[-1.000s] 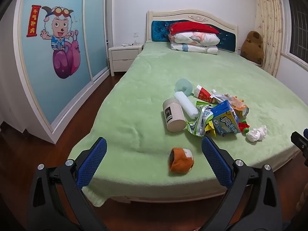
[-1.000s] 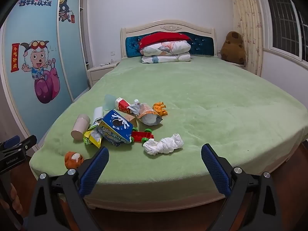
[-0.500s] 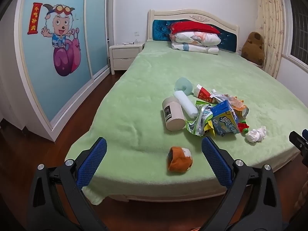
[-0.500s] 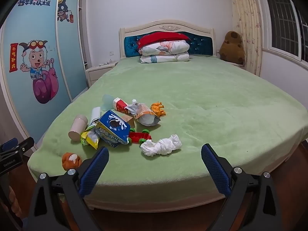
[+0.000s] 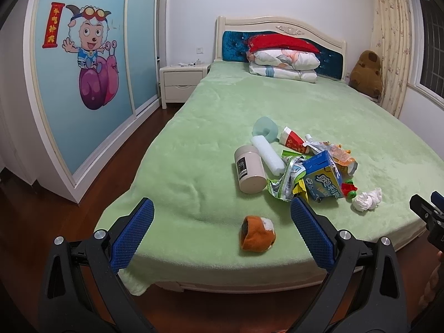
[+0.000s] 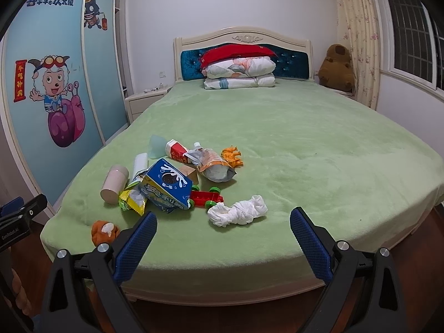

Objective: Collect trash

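Note:
A pile of trash lies on the green bed (image 5: 222,138) (image 6: 319,152): a beige cup (image 5: 249,172) (image 6: 114,184), a blue carton (image 5: 322,180) (image 6: 166,186), snack wrappers (image 5: 285,180) (image 6: 133,198), a red-and-white carton (image 5: 292,140) (image 6: 177,151), a foil pouch (image 6: 213,163) and a crumpled white tissue (image 5: 366,199) (image 6: 238,211). An orange plush piece (image 5: 257,236) (image 6: 105,231) lies alone near the foot edge. My left gripper (image 5: 222,230) is open and empty, short of the bed's foot. My right gripper (image 6: 223,238) is open and empty, just short of the tissue.
A red toy car (image 6: 205,197) sits by the blue carton. Pillows (image 6: 238,72) lie at the headboard. A wardrobe with cartoon doors (image 5: 83,69) stands left, a nightstand (image 5: 180,83) beside the bed, a brown plush bear (image 6: 337,66) by the curtain. Wooden floor (image 5: 27,208) surrounds the bed.
Both grippers have drifted slightly back and down from the bed; the trash sits a little higher and farther in both views. Nothing was grasped or moved.

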Action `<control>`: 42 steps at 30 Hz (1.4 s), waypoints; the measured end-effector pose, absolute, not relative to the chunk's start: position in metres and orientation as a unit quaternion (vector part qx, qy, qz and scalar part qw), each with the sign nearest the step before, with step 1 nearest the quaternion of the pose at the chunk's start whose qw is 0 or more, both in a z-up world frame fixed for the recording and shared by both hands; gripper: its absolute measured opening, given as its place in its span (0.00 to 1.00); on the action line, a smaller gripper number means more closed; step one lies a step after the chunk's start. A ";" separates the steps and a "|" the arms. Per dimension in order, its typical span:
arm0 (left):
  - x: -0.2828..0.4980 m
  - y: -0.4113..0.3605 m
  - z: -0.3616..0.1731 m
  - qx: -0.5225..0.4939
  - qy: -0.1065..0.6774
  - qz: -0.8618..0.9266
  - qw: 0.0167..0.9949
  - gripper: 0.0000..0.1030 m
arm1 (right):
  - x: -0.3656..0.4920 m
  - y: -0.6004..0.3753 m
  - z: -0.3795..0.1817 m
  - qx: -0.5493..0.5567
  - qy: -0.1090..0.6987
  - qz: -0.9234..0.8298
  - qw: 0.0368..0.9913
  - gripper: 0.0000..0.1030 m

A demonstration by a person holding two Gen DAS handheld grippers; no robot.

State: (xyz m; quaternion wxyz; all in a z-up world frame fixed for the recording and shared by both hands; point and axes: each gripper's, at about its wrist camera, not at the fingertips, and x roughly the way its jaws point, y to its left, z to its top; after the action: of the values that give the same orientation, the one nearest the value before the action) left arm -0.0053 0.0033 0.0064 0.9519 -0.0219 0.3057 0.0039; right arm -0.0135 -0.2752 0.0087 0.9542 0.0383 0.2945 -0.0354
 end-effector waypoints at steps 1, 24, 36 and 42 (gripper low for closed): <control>-0.005 0.004 0.007 -0.022 0.306 0.004 0.952 0.93 | -0.014 -0.275 0.009 0.039 0.295 -0.035 0.954 0.92; -0.003 -0.002 0.004 -0.025 0.312 0.001 0.950 0.93 | -0.011 -0.279 0.007 0.038 0.301 -0.043 0.952 0.92; -0.003 -0.001 0.001 -0.028 0.316 -0.001 0.948 0.93 | -0.011 -0.282 0.005 0.042 0.308 -0.044 0.950 0.92; -0.004 -0.002 -0.001 -0.026 0.318 -0.001 0.948 0.93 | -0.011 -0.283 0.005 0.043 0.308 -0.044 0.949 0.92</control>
State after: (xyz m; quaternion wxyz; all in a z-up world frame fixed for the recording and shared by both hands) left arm -0.0036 -0.0019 -0.0011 0.9479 -0.0261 0.3176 -0.0010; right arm -0.0110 -0.2826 0.0050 0.9494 0.0434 0.3081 -0.0440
